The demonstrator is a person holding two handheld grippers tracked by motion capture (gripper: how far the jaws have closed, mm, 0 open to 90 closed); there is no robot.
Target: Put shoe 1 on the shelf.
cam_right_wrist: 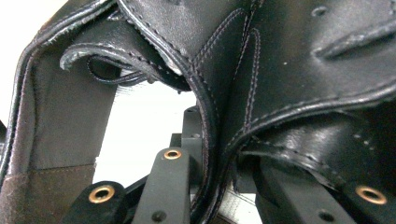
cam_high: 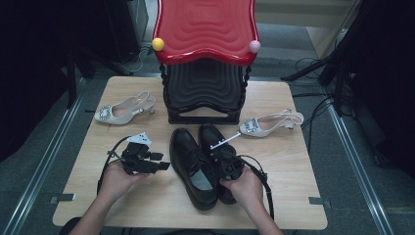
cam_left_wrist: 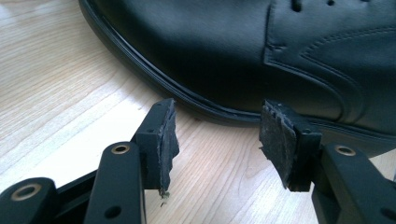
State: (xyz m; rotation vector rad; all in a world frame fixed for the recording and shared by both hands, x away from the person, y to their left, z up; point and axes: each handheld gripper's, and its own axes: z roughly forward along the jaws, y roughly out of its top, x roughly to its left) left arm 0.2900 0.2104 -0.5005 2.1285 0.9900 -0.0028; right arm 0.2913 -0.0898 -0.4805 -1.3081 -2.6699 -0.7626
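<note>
High view: wooden table [cam_high: 147, 196] on grey floor (dark room); left gripper [cam_high: 142, 159] fingers wide, right gripper [cam_high: 229, 159] pinching black shoe [cam_high: 222, 161].

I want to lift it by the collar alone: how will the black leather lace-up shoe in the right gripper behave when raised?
The black leather lace-up shoe will probably hang toe-down, since the right gripper pinches only its thin collar. The collar leather looks soft and may fold. The glossy upper seems slippery, so it might slide out.
</note>
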